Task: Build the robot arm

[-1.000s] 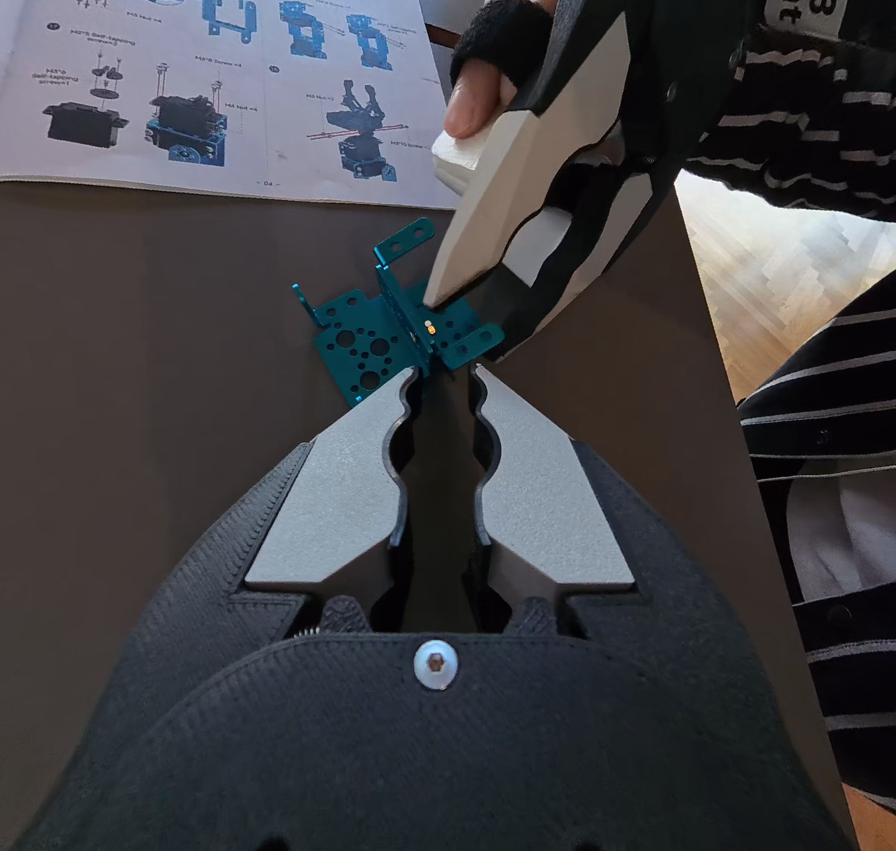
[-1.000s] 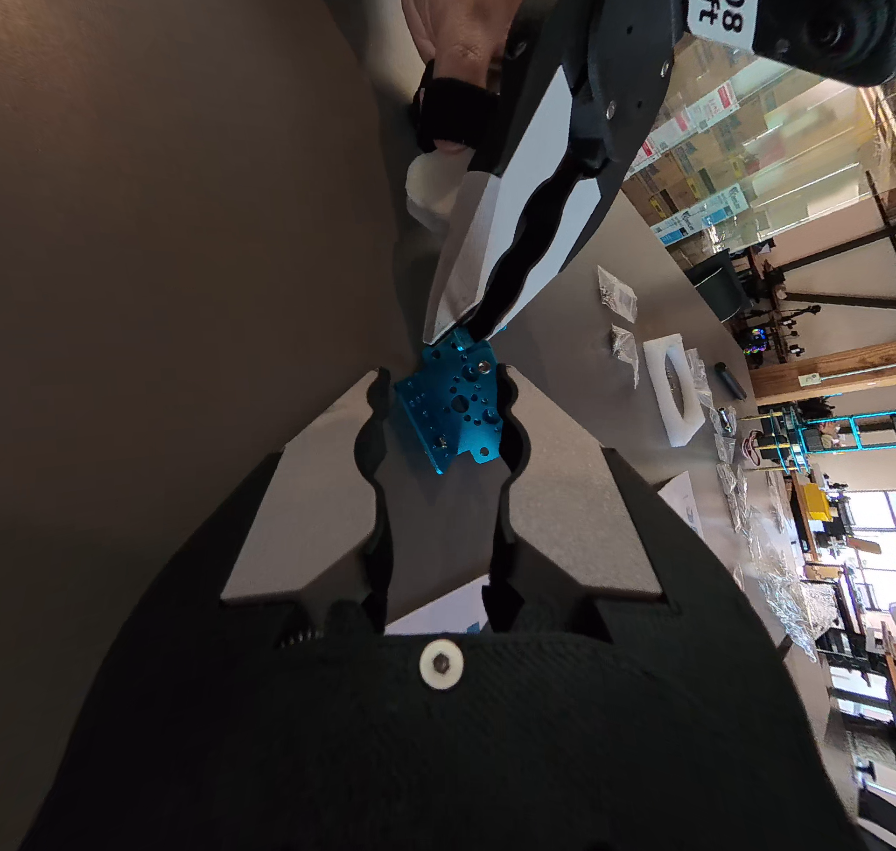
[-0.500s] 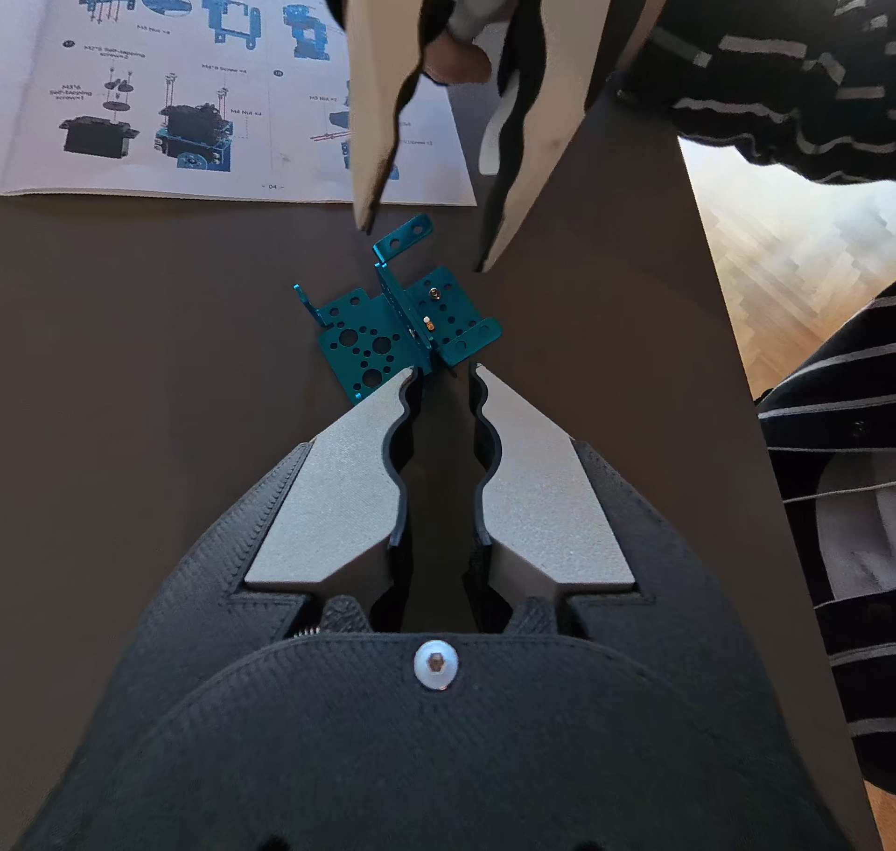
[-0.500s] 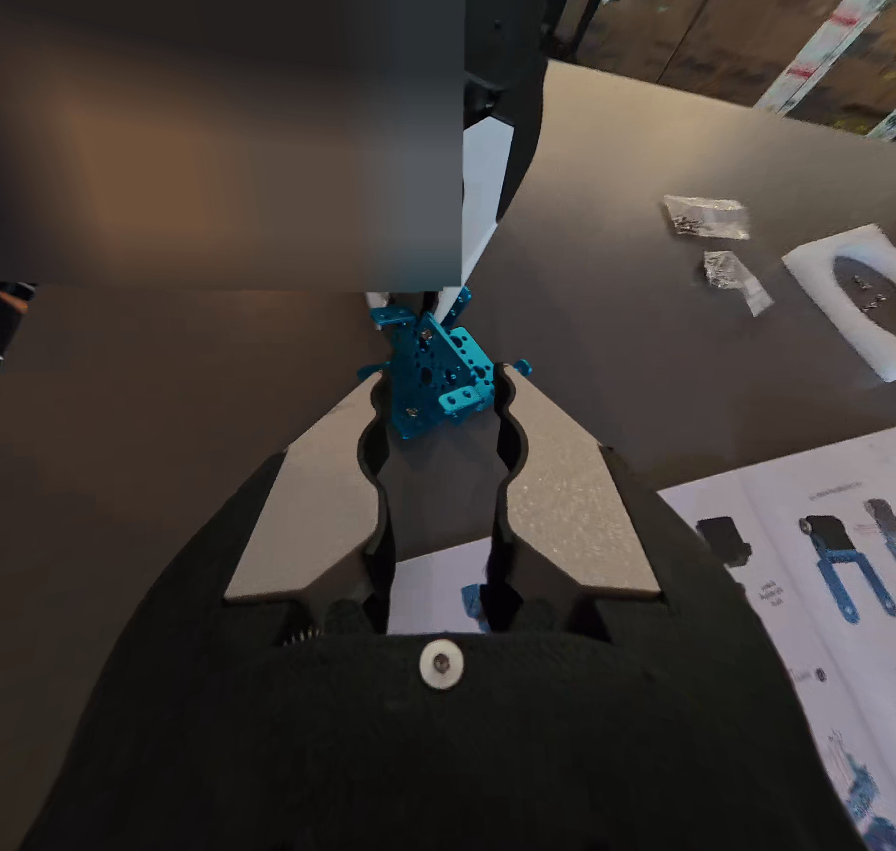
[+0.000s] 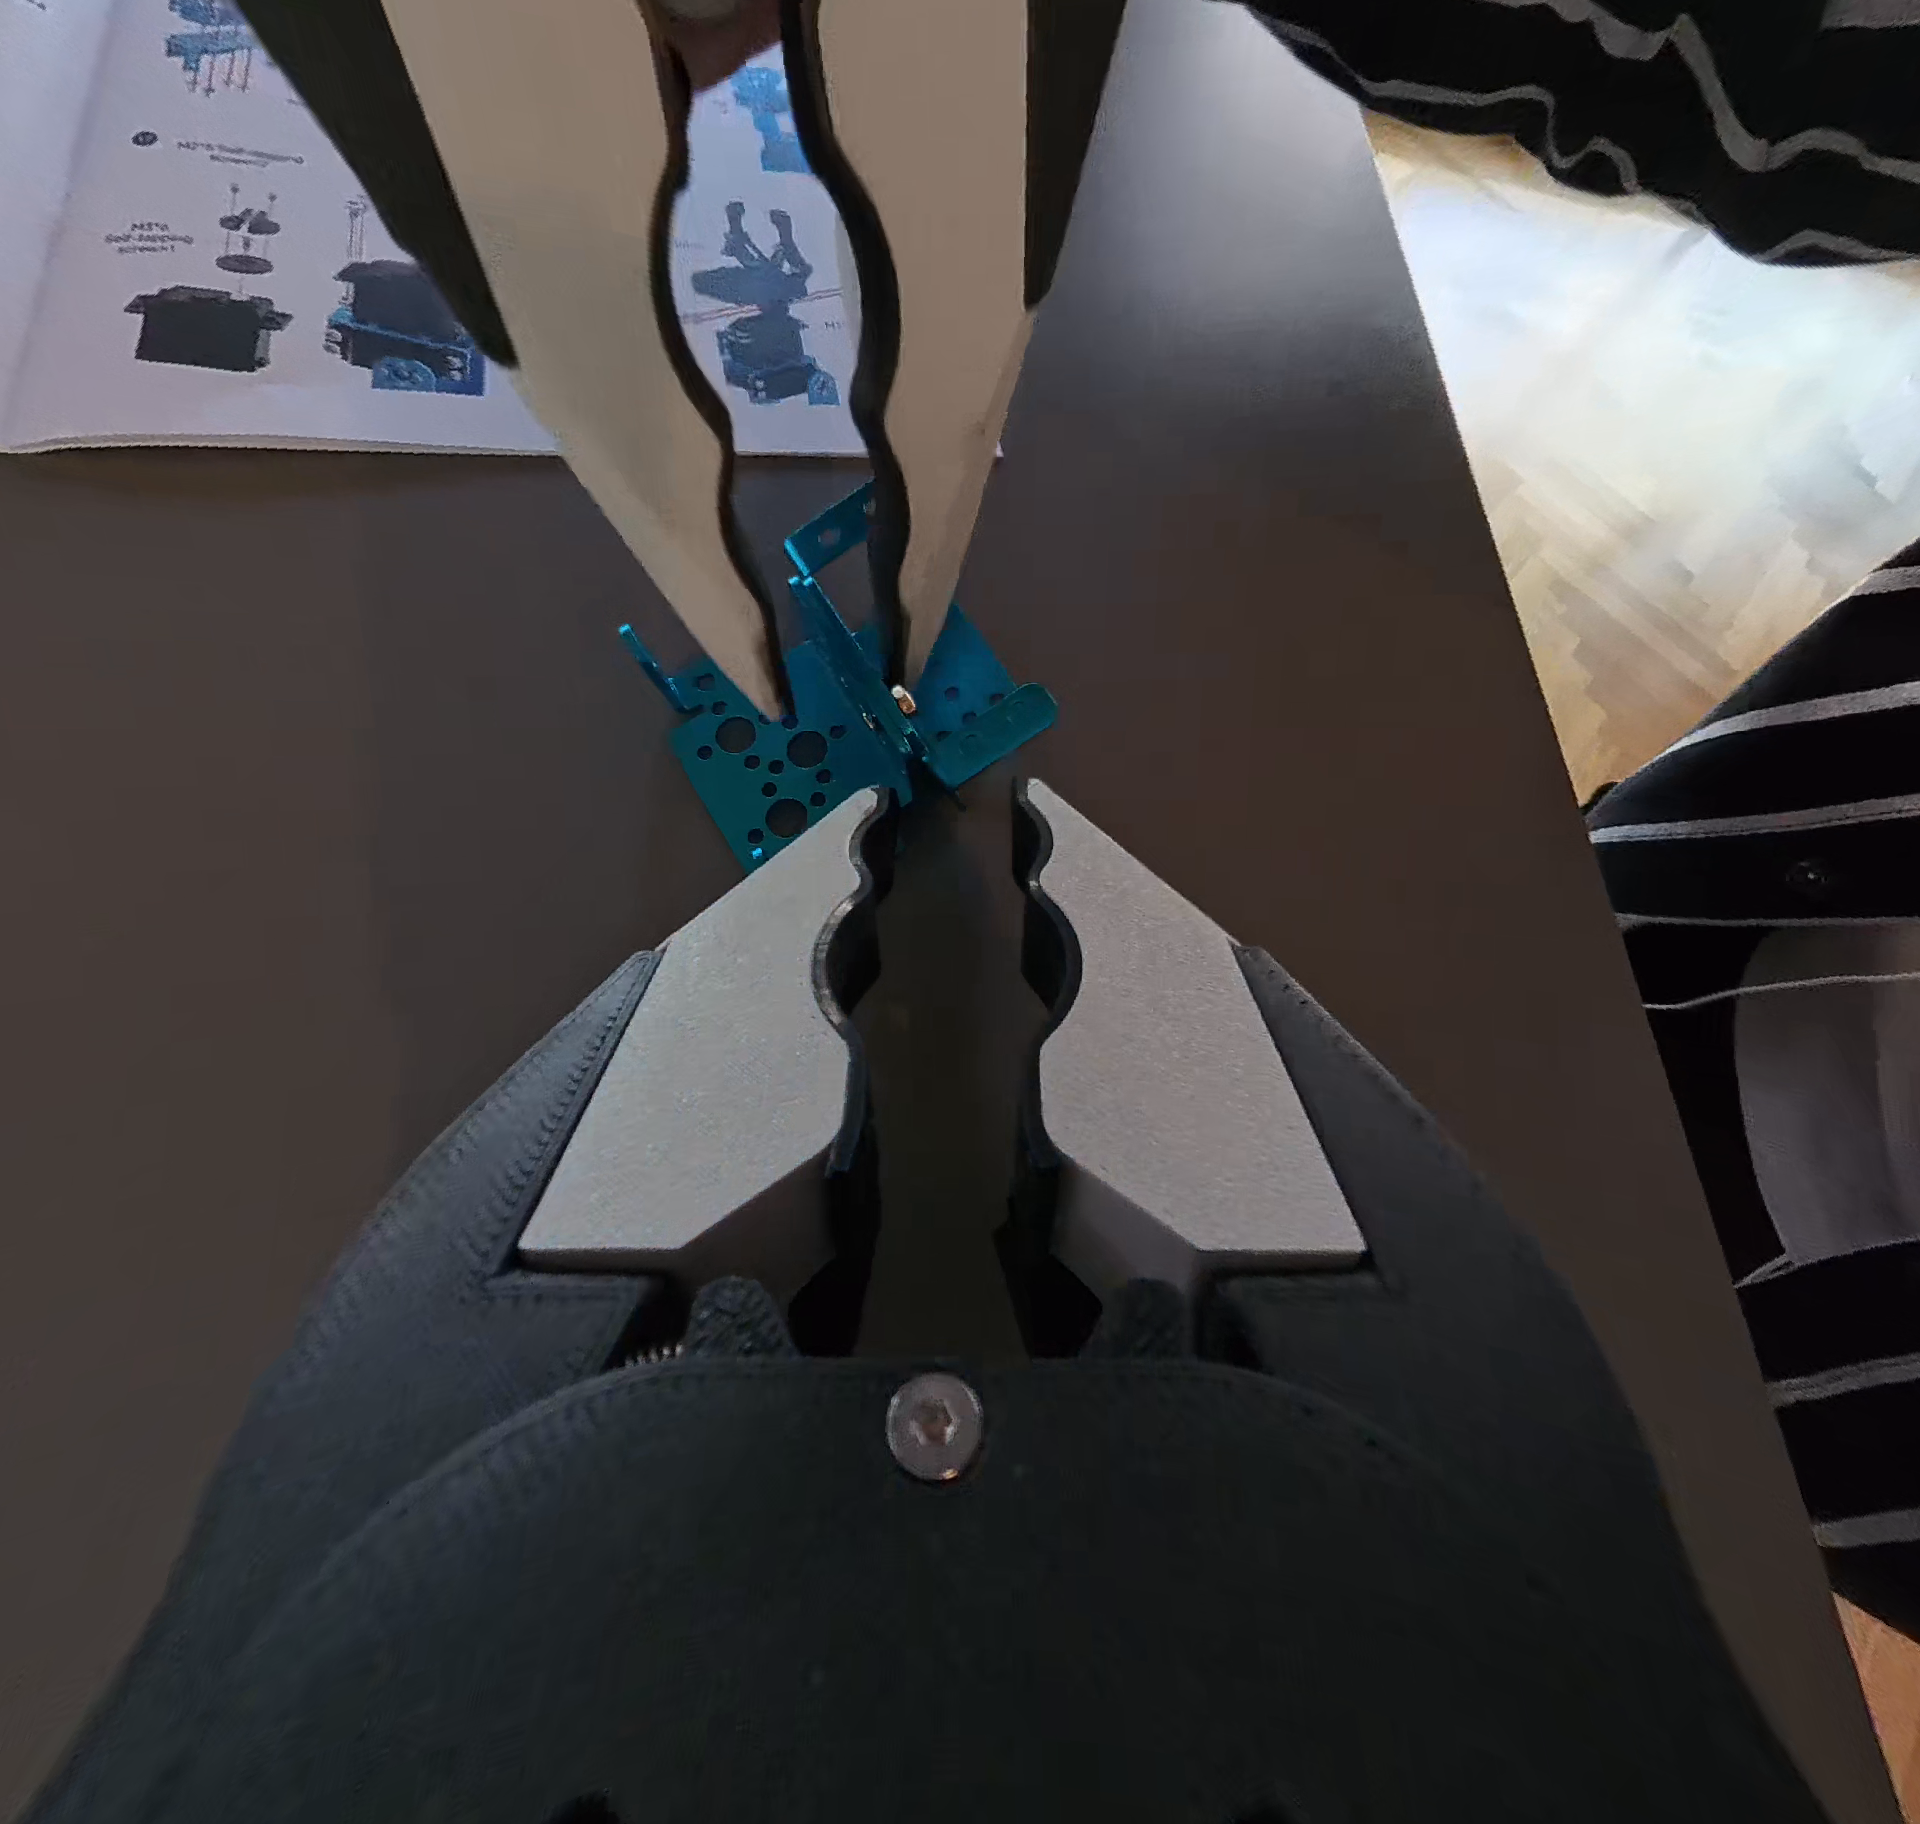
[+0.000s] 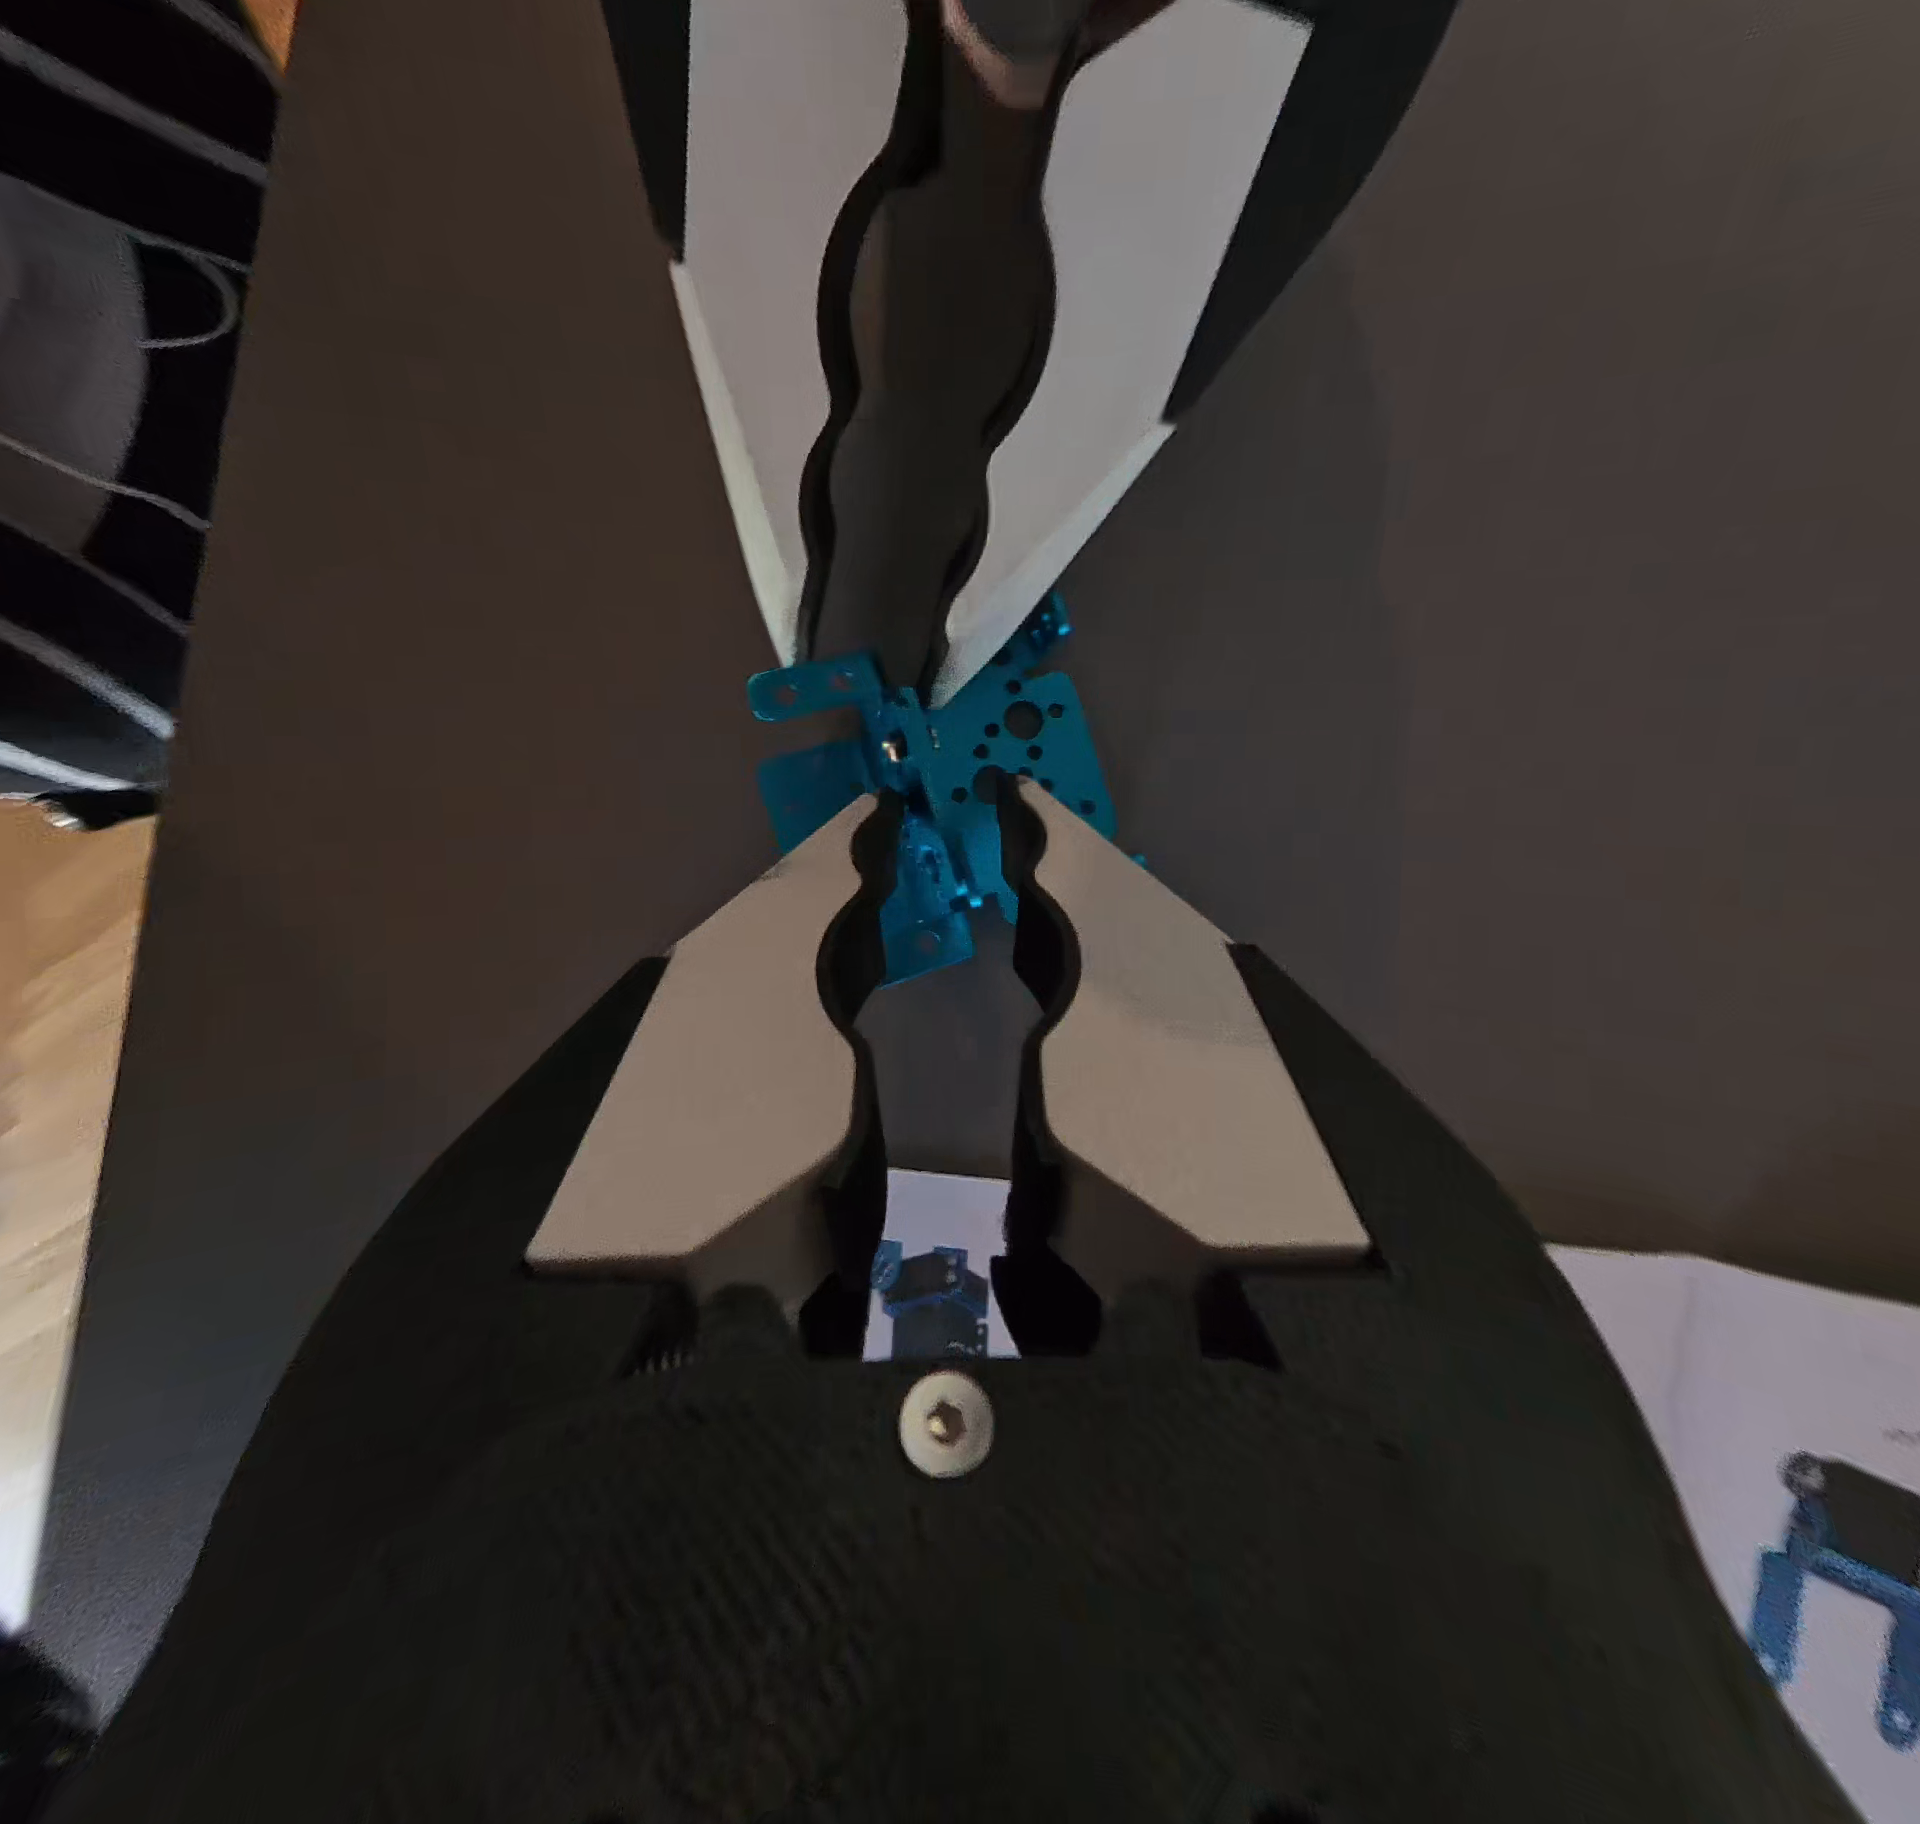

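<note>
Now right claw straddles blue bracket.

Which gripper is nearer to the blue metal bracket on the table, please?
Right. The right gripper has its jaws open around the upright plate of the blue bracket; the left gripper is at the bracket's edge, jaws open.

Dark brown table, sunlit herringbone wood floor, apparently parquet

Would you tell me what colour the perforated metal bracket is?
The bracket is anodised blue-teal, clearest in the left wrist view.
</note>
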